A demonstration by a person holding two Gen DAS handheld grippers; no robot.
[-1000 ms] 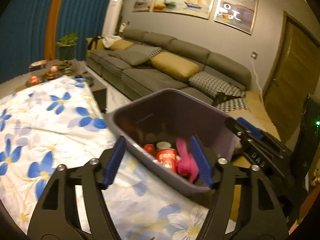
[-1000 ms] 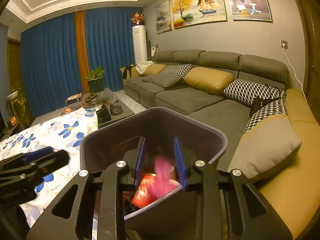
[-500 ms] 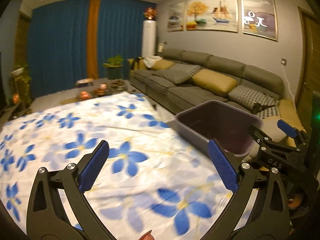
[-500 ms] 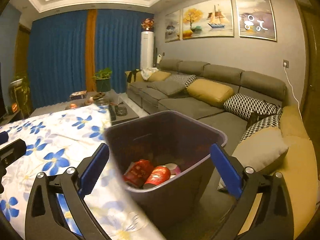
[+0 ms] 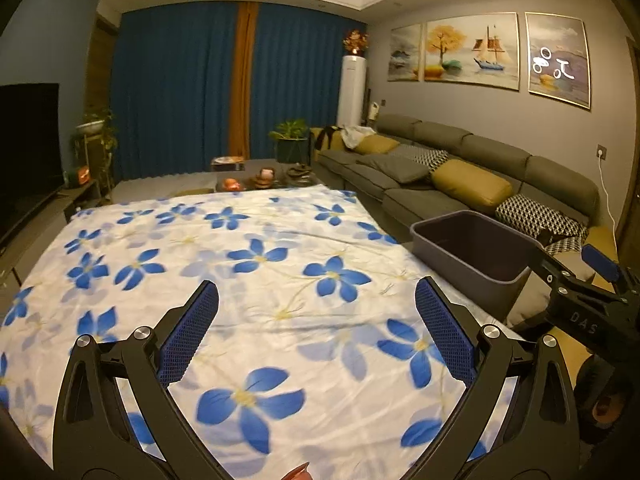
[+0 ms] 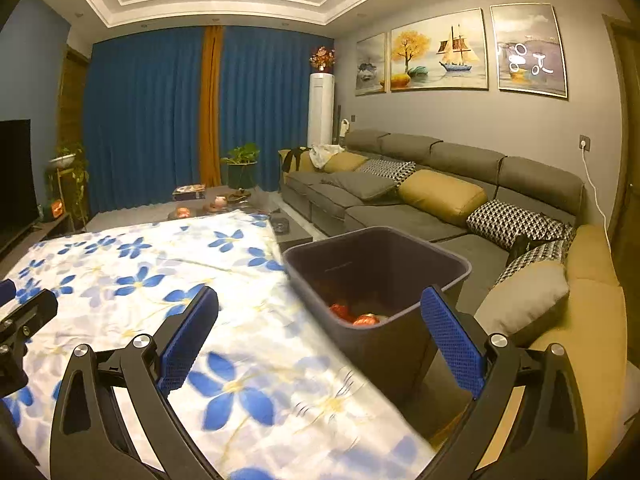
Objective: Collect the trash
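A dark purple-grey trash bin (image 6: 400, 256) stands at the right edge of the table; it also shows in the left wrist view (image 5: 472, 248). Red cans (image 6: 356, 316) lie at its bottom. My left gripper (image 5: 318, 336) is open and empty above the flowered cloth (image 5: 240, 264). My right gripper (image 6: 320, 340) is open and empty, in front of the bin, its right finger (image 6: 452, 336) beside the bin's near wall. The right gripper also shows at the right edge of the left wrist view (image 5: 580, 292).
A white tablecloth with blue flowers (image 6: 140, 280) covers the table. A long grey sofa (image 6: 440, 192) with yellow and patterned cushions runs along the right. A low coffee table (image 5: 264, 176) with small items stands behind. A TV (image 5: 28, 148) is at left.
Both grippers have pulled back and up from the bin. The right gripper has opened and let go of the pink and red trash, which dropped into the bin. The left gripper has opened wider.
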